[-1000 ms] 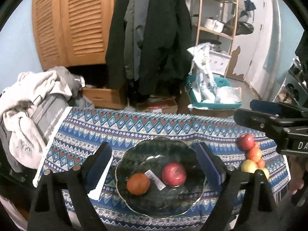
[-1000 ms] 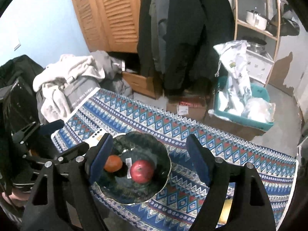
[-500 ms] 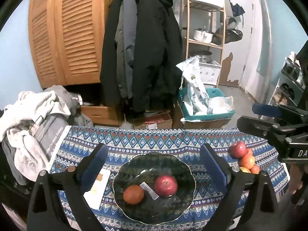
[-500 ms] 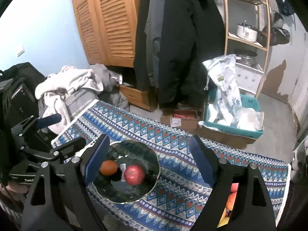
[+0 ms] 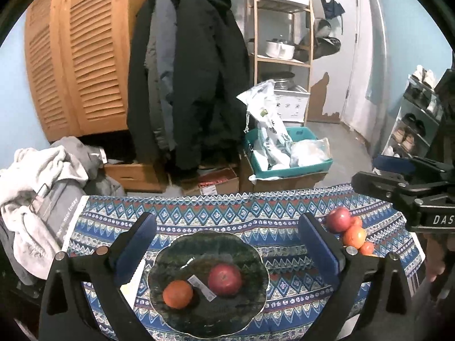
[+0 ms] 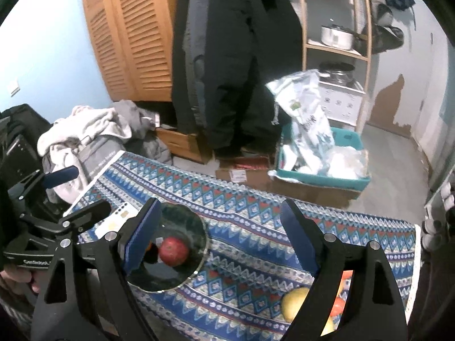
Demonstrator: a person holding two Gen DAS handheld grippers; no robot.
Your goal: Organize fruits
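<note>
A dark glass plate [image 5: 227, 244] sits on the patterned tablecloth [image 5: 227, 207] and holds a red apple [image 5: 224, 280], an orange [image 5: 178, 294] and a small white label [image 5: 202, 287]. My left gripper [image 5: 226, 217] hovers above the plate, its jaws opening with nothing between them. In the right wrist view the plate [image 6: 184, 218] and red apple [image 6: 173, 251] lie low on the left. My right gripper [image 6: 220, 203] stands open and empty over the cloth. A heap of loose fruit lies at the table's right end: a red apple [image 5: 338, 219], oranges [image 5: 354, 236] and a yellow fruit [image 6: 294, 302].
A white card [image 6: 119, 218] lies left of the plate. Beyond the table's far edge are a laundry pile [image 5: 37, 184], hanging dark coats [image 5: 187, 85], cardboard boxes [image 5: 219, 184] and a teal bin [image 5: 284, 167] of bags. A hand [image 6: 17, 275] holds the left gripper.
Both grippers have drawn back and a little upward, so the plate and fruit look smaller and more of the room shows. The left jaws have spread wider.
</note>
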